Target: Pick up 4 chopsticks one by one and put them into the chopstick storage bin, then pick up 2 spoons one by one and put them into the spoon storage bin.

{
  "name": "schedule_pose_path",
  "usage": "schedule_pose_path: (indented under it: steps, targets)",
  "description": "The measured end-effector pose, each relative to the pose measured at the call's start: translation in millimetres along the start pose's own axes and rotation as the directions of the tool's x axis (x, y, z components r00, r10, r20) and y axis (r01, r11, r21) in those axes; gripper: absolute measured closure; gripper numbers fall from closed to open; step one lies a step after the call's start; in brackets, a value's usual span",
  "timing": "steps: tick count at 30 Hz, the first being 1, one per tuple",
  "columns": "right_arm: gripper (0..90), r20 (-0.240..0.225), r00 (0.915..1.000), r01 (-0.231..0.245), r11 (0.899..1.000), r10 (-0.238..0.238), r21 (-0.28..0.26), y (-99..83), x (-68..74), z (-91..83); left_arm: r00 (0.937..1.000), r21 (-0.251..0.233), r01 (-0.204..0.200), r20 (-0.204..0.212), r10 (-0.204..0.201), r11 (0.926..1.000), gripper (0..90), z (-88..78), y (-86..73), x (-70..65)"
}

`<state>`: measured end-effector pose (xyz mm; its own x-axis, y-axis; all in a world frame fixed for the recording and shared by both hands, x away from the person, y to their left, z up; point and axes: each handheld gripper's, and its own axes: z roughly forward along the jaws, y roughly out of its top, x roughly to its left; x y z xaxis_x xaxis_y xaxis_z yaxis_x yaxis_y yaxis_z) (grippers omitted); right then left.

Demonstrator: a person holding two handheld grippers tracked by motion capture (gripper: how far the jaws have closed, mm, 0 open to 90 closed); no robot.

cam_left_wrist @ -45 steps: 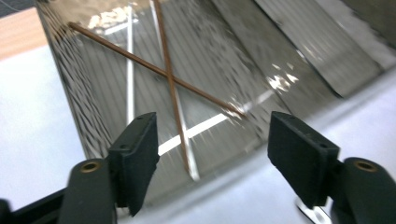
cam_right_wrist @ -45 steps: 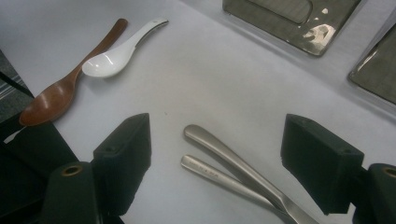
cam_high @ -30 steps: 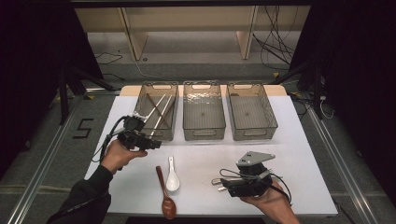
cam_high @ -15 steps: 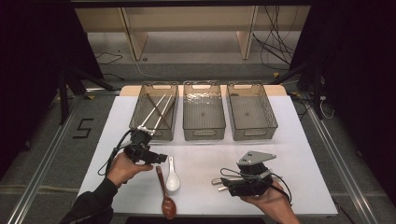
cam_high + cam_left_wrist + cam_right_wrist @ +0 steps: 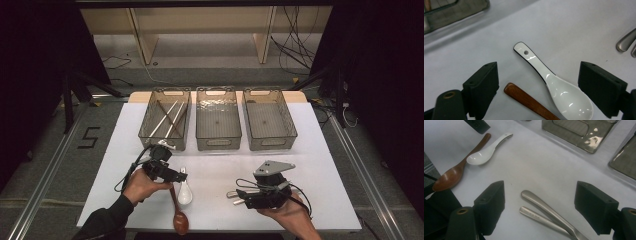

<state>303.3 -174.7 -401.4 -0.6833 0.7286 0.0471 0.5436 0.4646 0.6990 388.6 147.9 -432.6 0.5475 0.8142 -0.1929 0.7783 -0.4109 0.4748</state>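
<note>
Jaws of my left gripper (image 5: 537, 87), just opened wide, straddle white spoon (image 5: 554, 82) untouched; wooden spoon (image 5: 529, 100) crowds at seven o'clock; right gripper (image 5: 539, 207) gapes over two metal handles (image 5: 544, 212).

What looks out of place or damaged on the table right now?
Nothing stands out. The white ceramic spoon and wooden spoon lie flat and unbroken side by side, the two metal handles rest near the right tool, and the three bins sit in a straight row. No spills.

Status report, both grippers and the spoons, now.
Left gripper open, jaws just widened, straddling white spoon and wooden spoon handle, neither gripped. Right gripper open over two metal handles. Nothing in the way.
</note>
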Motion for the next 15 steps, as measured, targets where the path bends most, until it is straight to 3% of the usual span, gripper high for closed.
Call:
schedule_pose_path:
  steps: [15]
  targets:
    - [25.5,-0.005,1.0,0.005,1.0,-0.005,0.003,0.8,1.7,0.7,1.0,0.029,-0.008,0.001,0.008,0.9995,16.9,9.8,-0.9,-9.2]
